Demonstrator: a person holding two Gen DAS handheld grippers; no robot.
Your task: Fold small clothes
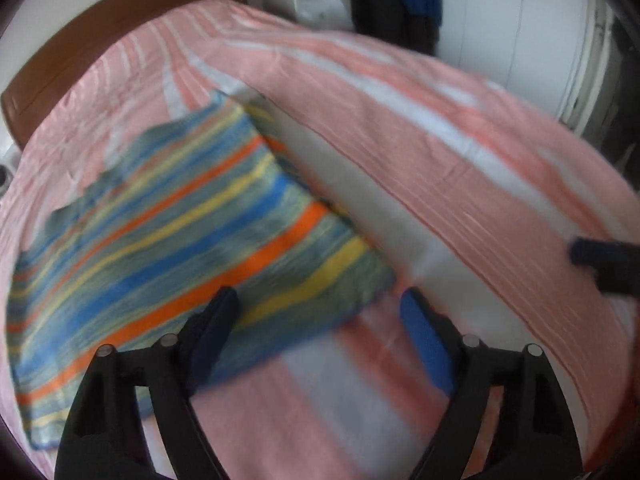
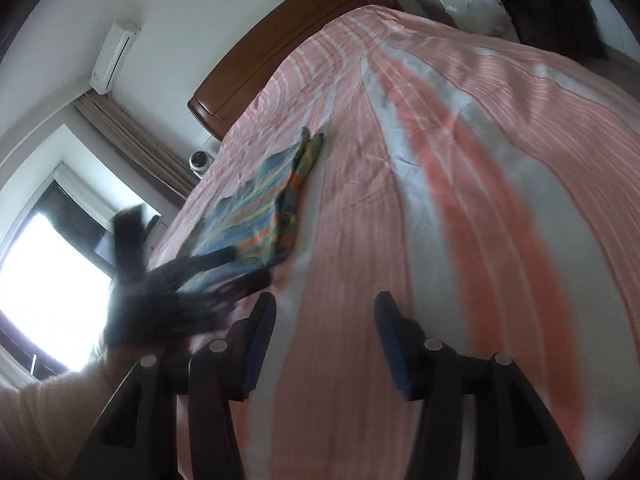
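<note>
A folded cloth (image 1: 168, 240) striped in blue, orange, yellow and grey-green lies on a bedspread (image 1: 420, 152) of salmon-pink and white stripes; a brown wooden headboard (image 1: 100, 40) stands at ten o'clock.

The folded garment (image 1: 172, 240) lies on the bed (image 1: 440, 152), before the headboard (image 1: 120, 28).

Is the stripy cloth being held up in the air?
No, the stripy cloth lies flat on the bed, and the open left gripper holds nothing.
</note>
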